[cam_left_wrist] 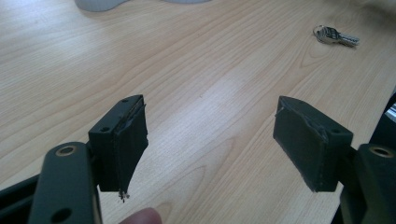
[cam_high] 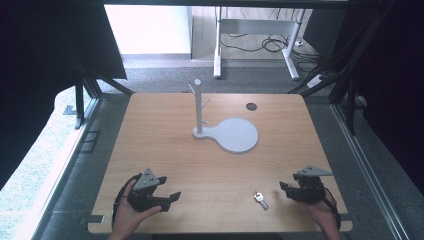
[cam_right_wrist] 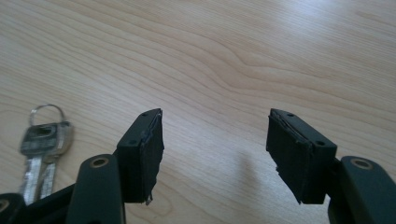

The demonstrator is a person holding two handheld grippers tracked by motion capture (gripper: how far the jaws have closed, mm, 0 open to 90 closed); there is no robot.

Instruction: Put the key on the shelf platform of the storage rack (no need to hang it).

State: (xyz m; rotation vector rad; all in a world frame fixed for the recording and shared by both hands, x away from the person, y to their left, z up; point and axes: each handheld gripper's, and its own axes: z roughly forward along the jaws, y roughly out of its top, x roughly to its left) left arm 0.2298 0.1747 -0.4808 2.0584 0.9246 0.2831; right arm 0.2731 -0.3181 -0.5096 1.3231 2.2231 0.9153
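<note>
A small bunch of silver keys [cam_high: 260, 199] on a ring lies flat on the wooden table near its front edge, right of centre. In the left gripper view the keys [cam_left_wrist: 335, 36] lie far off at the upper right; in the right gripper view the keys [cam_right_wrist: 43, 149] lie just left of the jaws. My right gripper [cam_high: 286, 189] rests low on the table a little to the right of the keys, open and empty. My left gripper [cam_high: 170, 201] sits at the front left, open and empty, aimed toward the table's middle. A grey stand [cam_high: 198, 107] with side pegs rises from a round grey base [cam_high: 238, 134] mid-table.
A dark round hole [cam_high: 251, 106] marks the table's far right part. The table's front edge [cam_high: 220, 231] runs just behind both hands. Beyond the far edge stand white desk legs [cam_high: 217, 50] and loose cables on the floor.
</note>
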